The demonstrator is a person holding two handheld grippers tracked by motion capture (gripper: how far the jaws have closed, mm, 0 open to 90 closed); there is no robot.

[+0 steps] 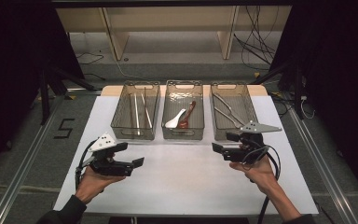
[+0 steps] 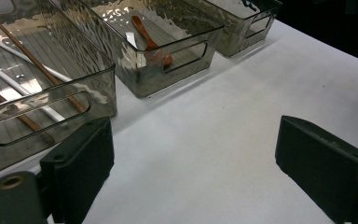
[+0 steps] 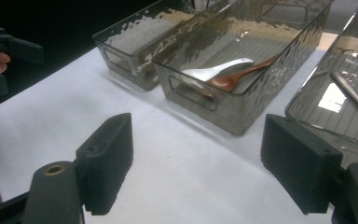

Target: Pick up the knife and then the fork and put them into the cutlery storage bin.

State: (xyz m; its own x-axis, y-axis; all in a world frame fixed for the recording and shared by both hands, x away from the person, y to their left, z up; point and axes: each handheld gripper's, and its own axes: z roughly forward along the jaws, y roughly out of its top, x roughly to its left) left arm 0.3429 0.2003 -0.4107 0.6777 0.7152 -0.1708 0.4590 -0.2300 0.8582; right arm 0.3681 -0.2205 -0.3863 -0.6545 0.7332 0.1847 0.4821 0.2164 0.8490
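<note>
Three smoky clear bins stand in a row at the back of the white table. The left bin holds chopsticks. In the middle bin lie a white spoon and a brown spoon. Metal tongs rest in the right bin. My left gripper is open and empty over bare table in front of the left bin. My right gripper is open and empty in front of the right bin.
A bare stretch of white table lies between the two grippers and the front edge. Cables and wooden shelf legs are on the floor behind the table. In the right gripper view the other hand's gripper shows at far left.
</note>
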